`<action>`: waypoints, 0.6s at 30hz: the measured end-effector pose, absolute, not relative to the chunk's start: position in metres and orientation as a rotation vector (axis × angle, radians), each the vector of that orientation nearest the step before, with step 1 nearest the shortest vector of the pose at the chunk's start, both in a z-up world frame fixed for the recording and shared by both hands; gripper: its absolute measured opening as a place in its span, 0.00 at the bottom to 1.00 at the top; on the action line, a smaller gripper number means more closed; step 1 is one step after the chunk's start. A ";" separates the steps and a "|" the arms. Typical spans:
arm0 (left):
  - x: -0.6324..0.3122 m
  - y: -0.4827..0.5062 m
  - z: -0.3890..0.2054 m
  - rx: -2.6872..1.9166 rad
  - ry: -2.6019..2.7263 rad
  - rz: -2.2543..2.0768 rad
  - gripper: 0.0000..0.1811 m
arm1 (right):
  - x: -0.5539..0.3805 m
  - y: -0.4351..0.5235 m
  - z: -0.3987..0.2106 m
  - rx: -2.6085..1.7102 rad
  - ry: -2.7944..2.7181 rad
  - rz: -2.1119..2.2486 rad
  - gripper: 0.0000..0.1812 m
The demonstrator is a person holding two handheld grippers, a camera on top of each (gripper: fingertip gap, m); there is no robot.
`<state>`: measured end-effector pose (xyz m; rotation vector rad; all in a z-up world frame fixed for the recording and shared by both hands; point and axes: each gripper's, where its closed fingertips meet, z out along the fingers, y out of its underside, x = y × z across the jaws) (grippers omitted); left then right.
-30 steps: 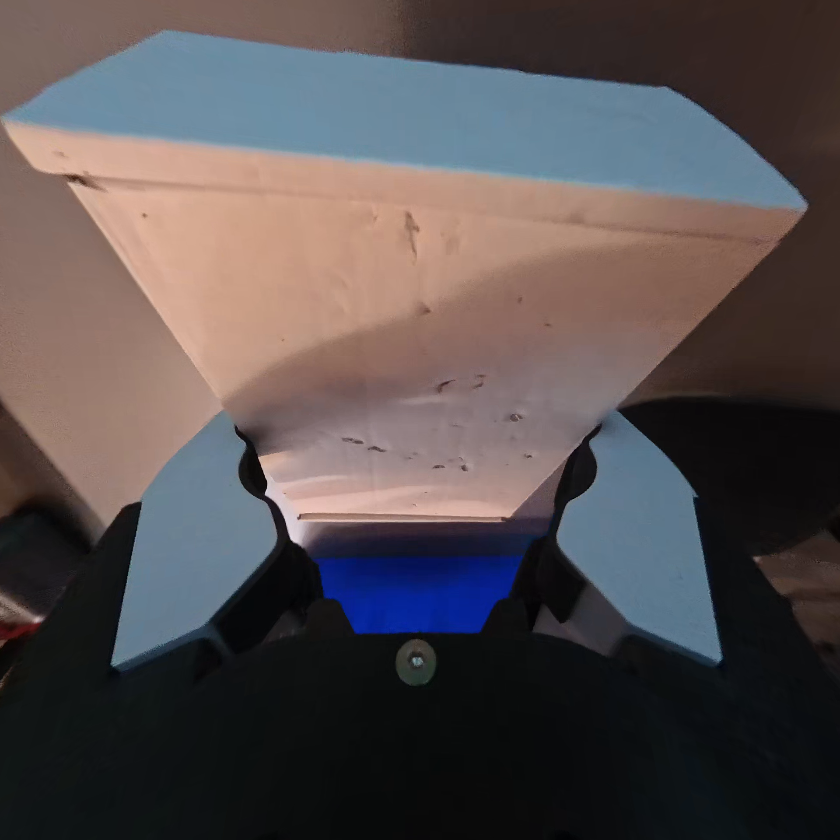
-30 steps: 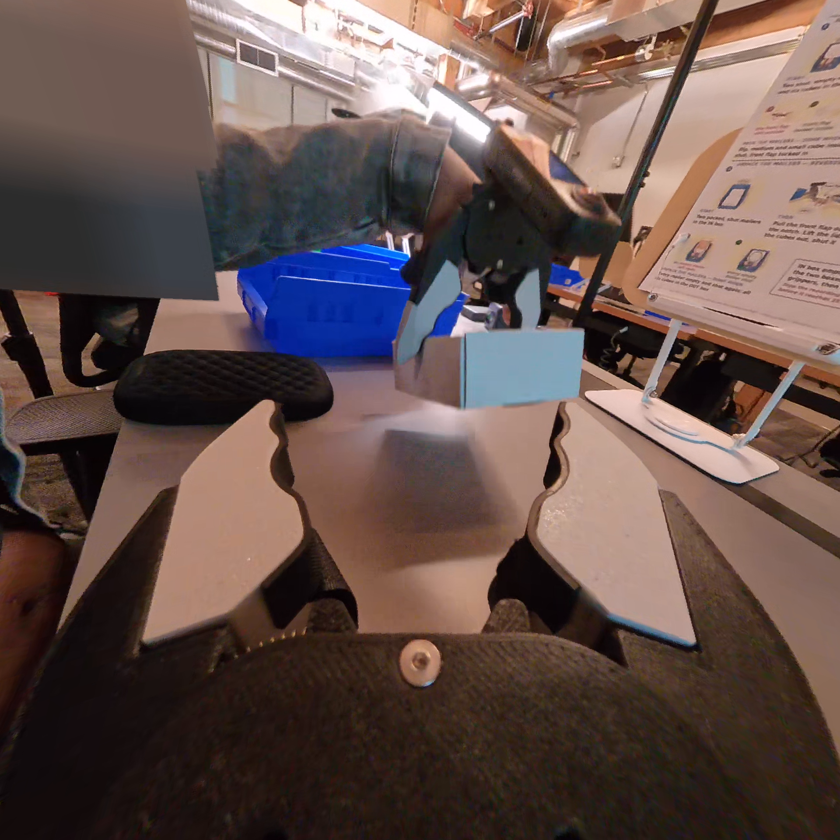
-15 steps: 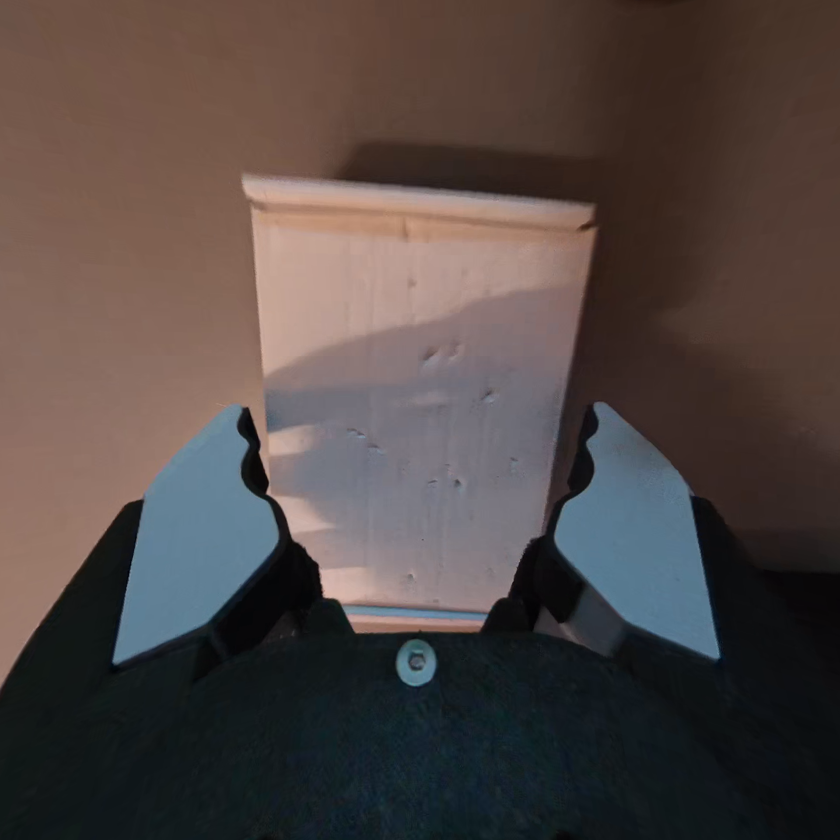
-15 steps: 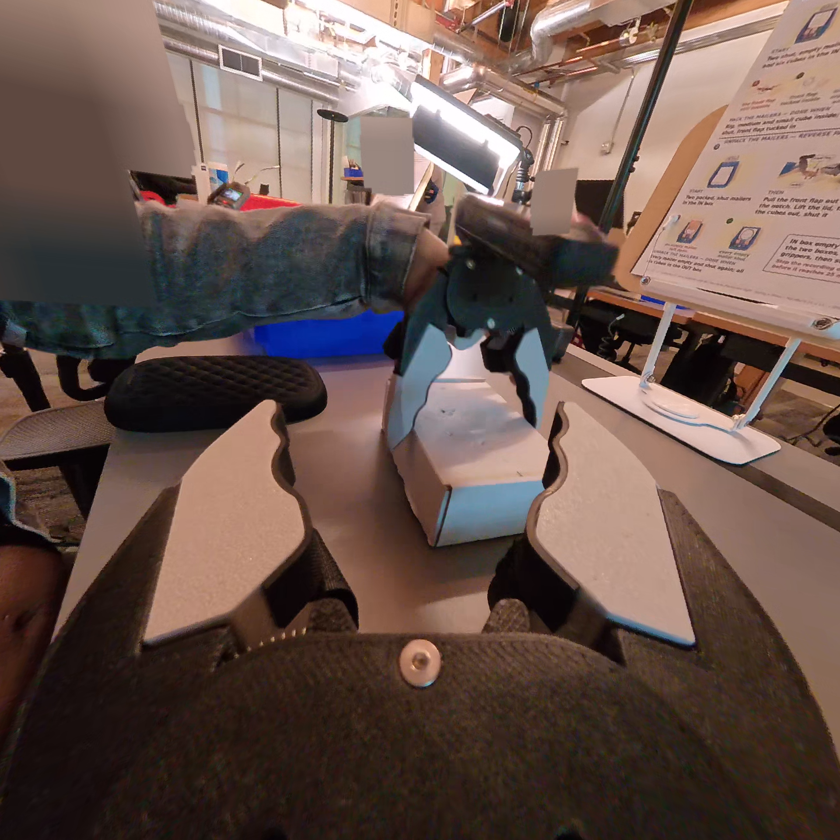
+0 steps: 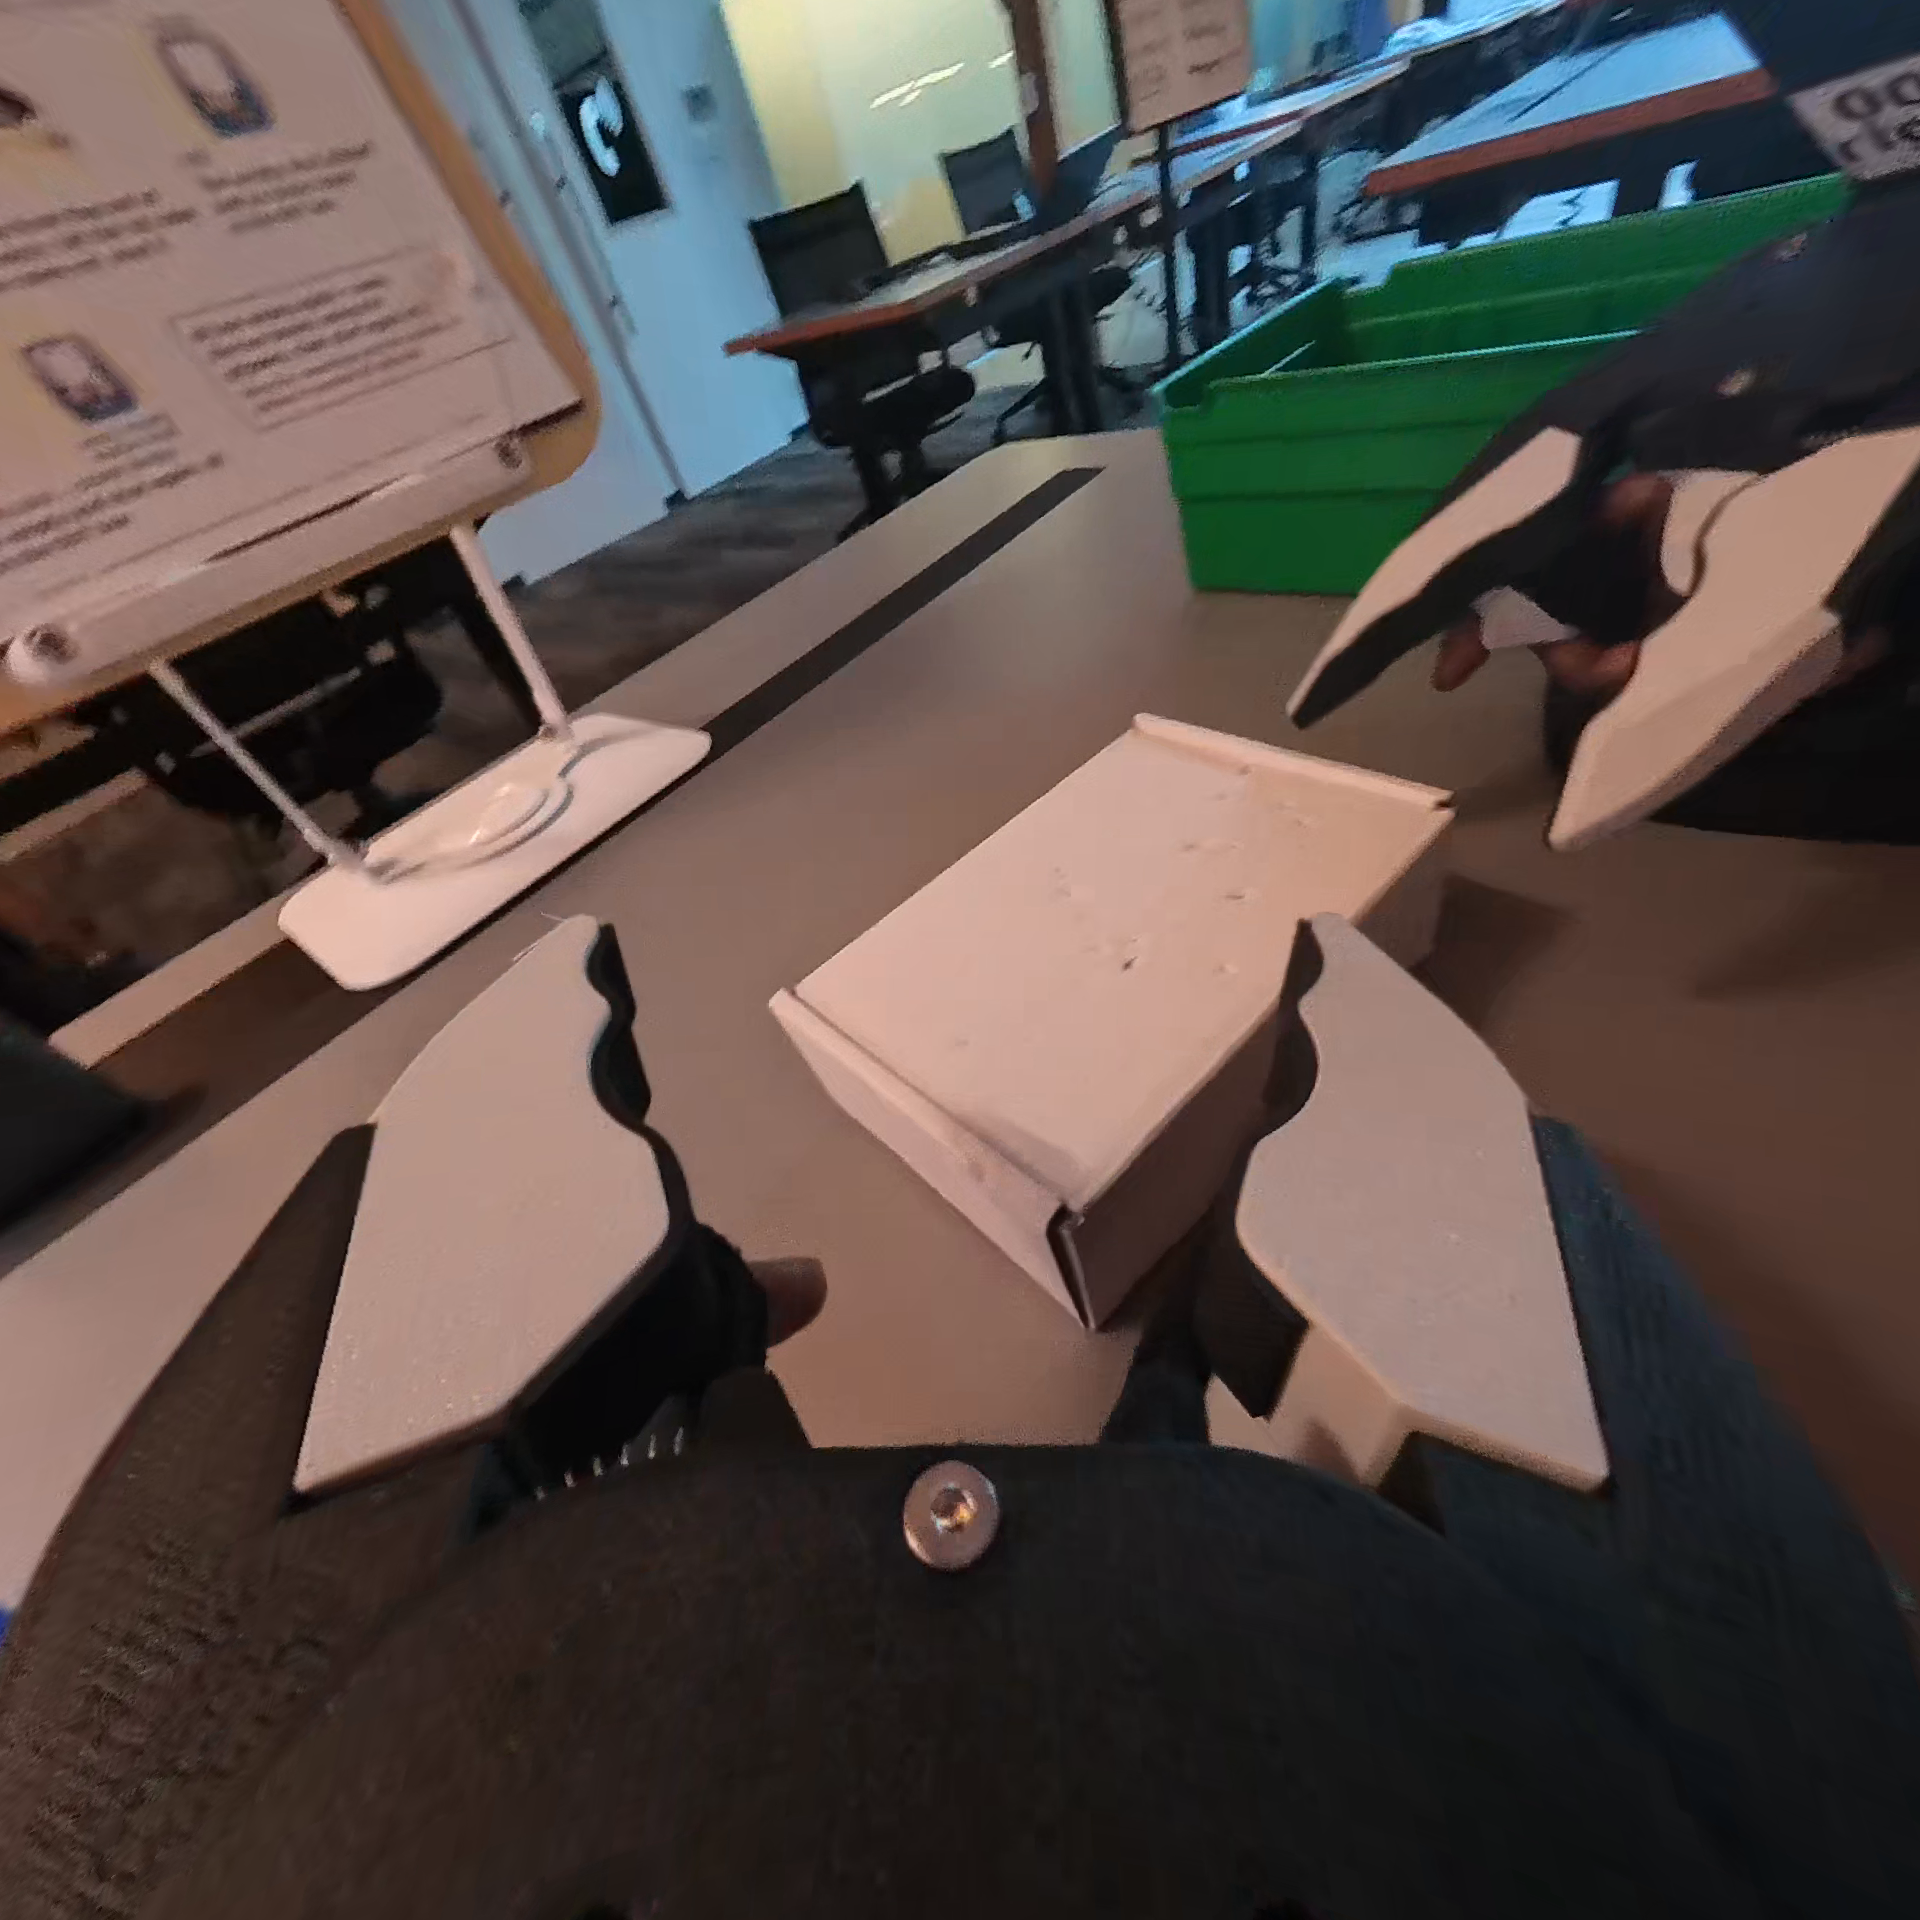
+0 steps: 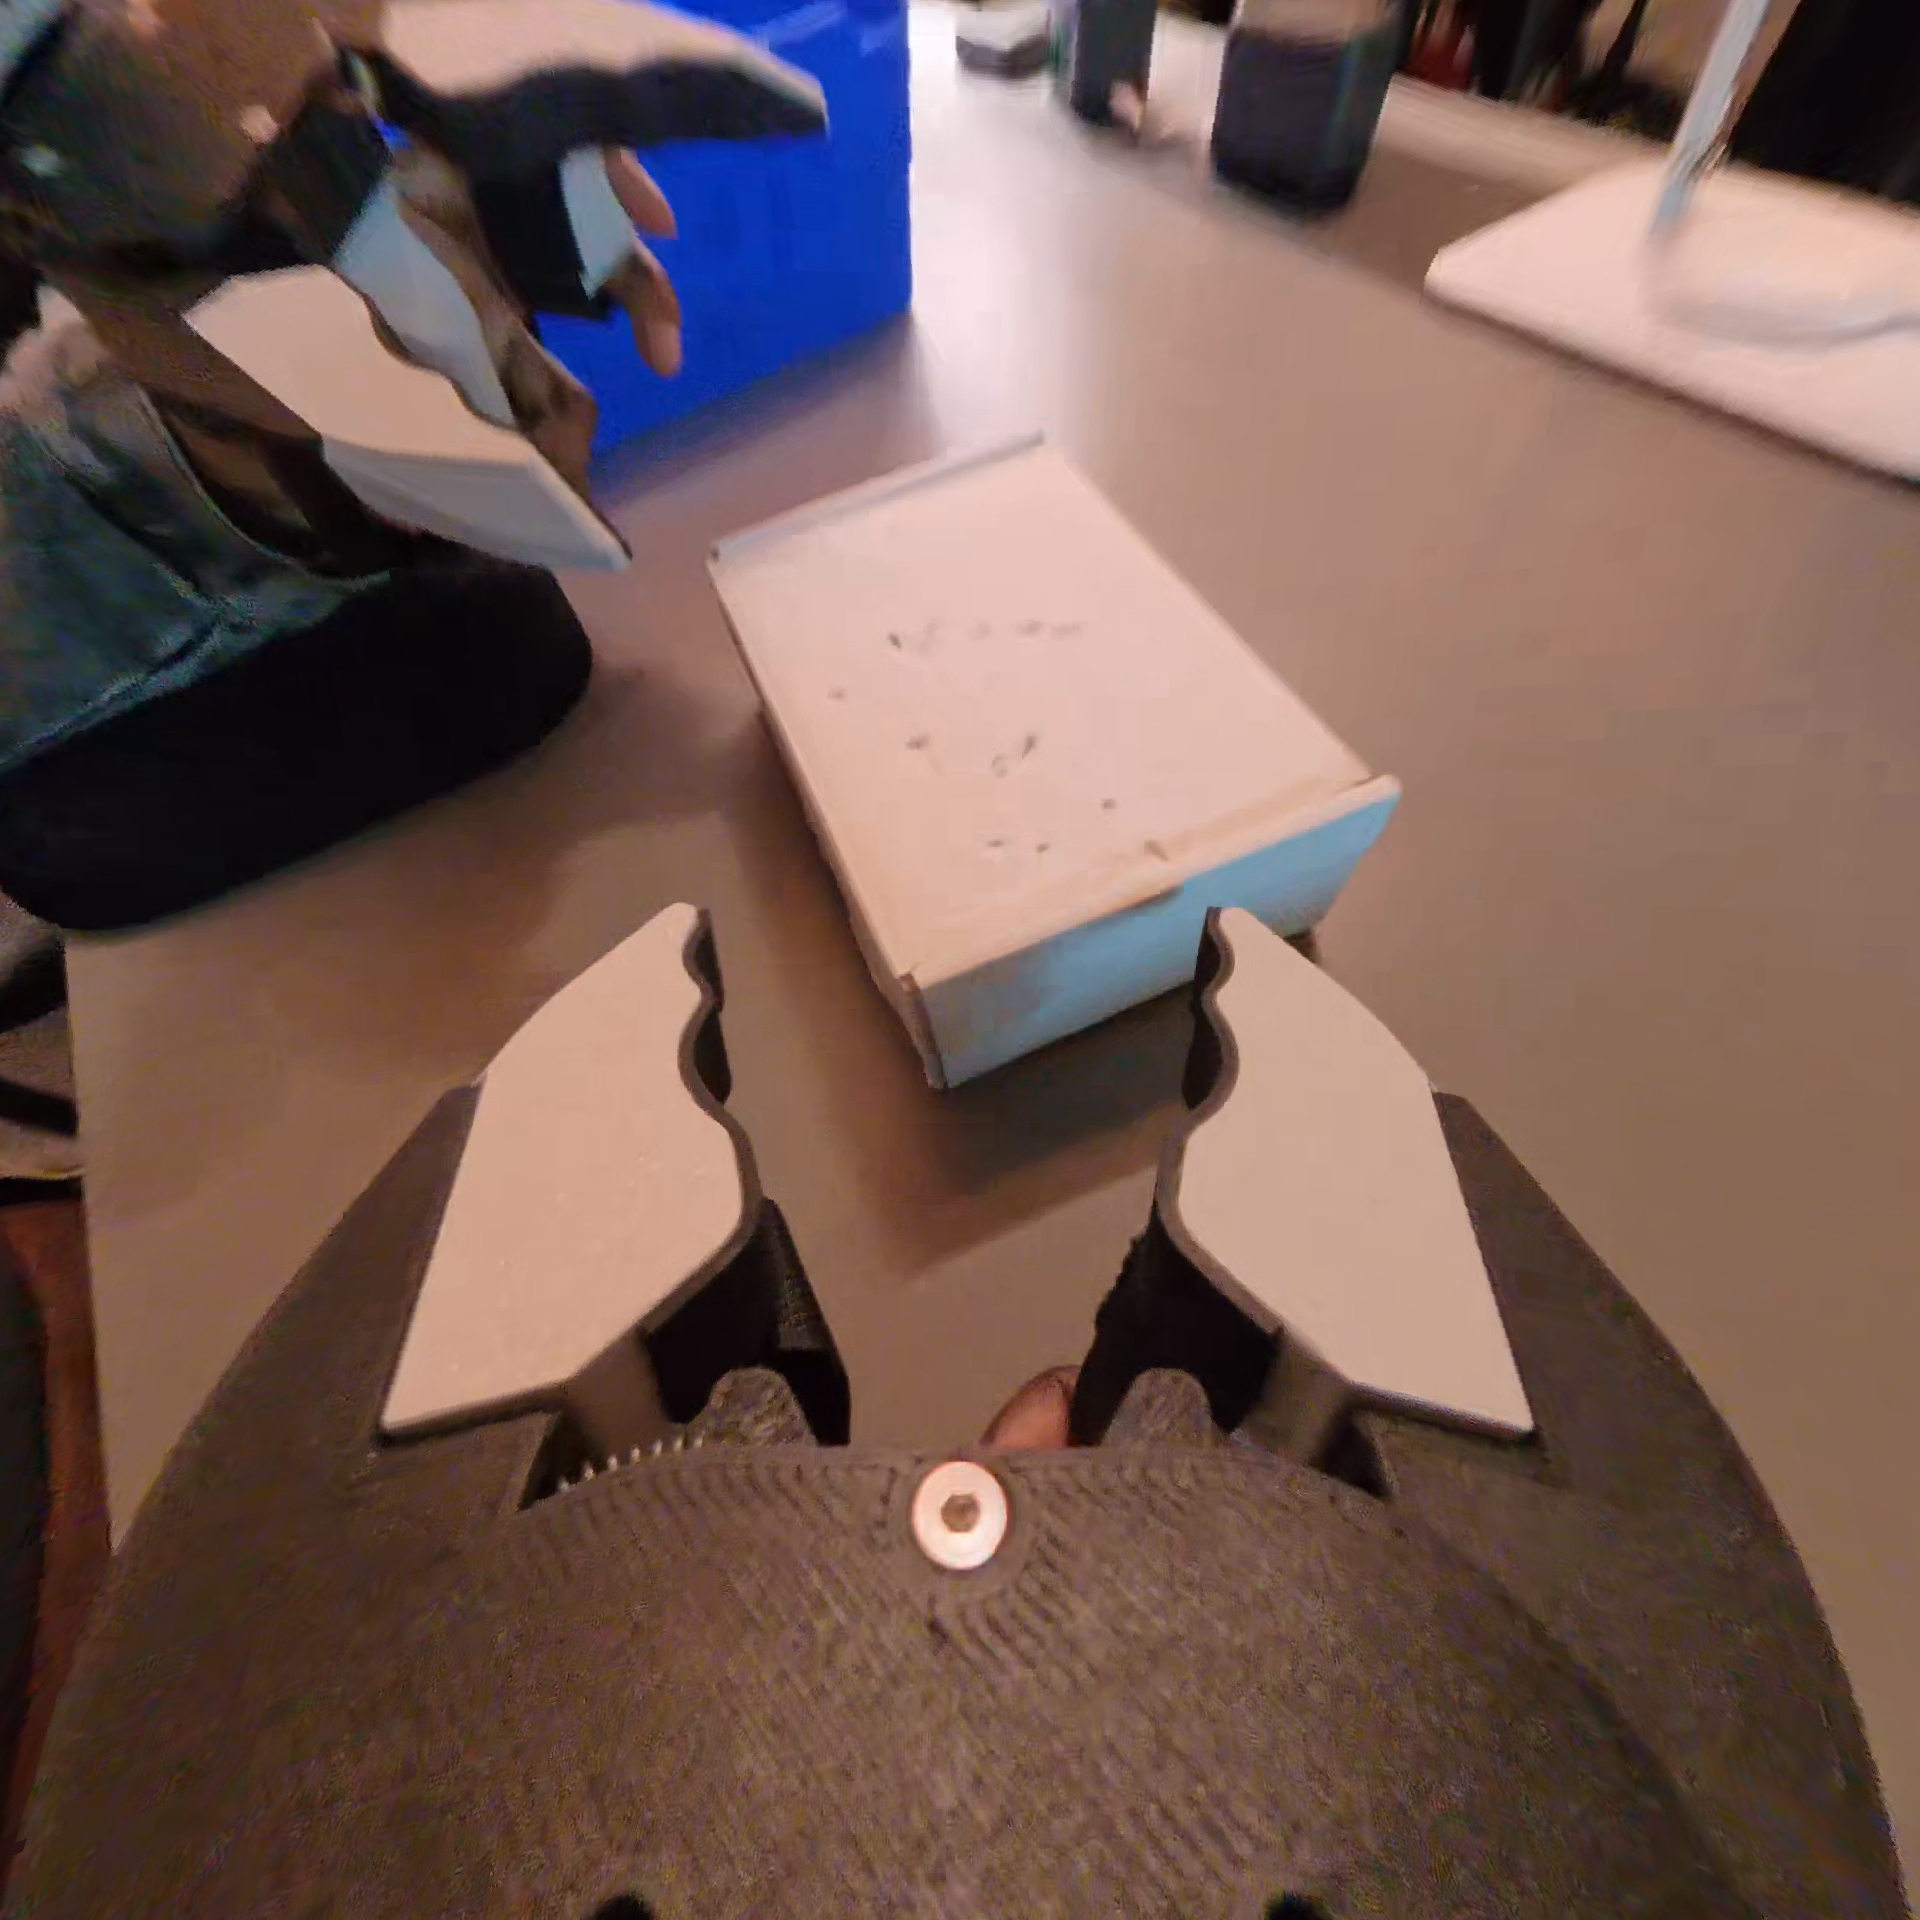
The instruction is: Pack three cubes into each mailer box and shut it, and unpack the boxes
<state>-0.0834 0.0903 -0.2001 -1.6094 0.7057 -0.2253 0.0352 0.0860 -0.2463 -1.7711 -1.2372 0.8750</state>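
Note:
A closed white mailer box (image 5: 1101, 935) lies flat on the grey table (image 5: 831, 748), with small dents on its lid. My left gripper (image 5: 951, 935) is open and empty, just short of the box's near end and a little above it. My right gripper (image 6: 951, 925) is open and empty, its fingertips at the box's (image 6: 1018, 727) near end. Each gripper also shows in the other's view: the right one (image 5: 1429, 774) beyond the box's far corner, the left one (image 6: 717, 332) up and to the left of the box, held by a hand. No cubes are in view.
A green bin (image 5: 1455, 436) stands at the far right of the table. A blue bin (image 6: 769, 208) stands behind the box. An instruction board on a white stand (image 5: 499, 831) is beside the box. A black padded rest (image 6: 260, 727) lies left of it.
My left gripper carried the box down onto the table, let go of it and pulled back. My right gripper tilted down and moved closer to the box.

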 end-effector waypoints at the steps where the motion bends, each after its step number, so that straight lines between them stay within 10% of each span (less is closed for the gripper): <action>1: -0.087 0.093 -0.200 -1.631 0.667 -0.233 0.65 | 0.034 0.088 -0.252 -1.802 -1.255 0.856 0.48; 18: -0.094 0.088 -0.239 -1.877 0.632 -0.481 0.64 | 0.029 0.094 -0.263 -1.835 -1.281 0.834 0.37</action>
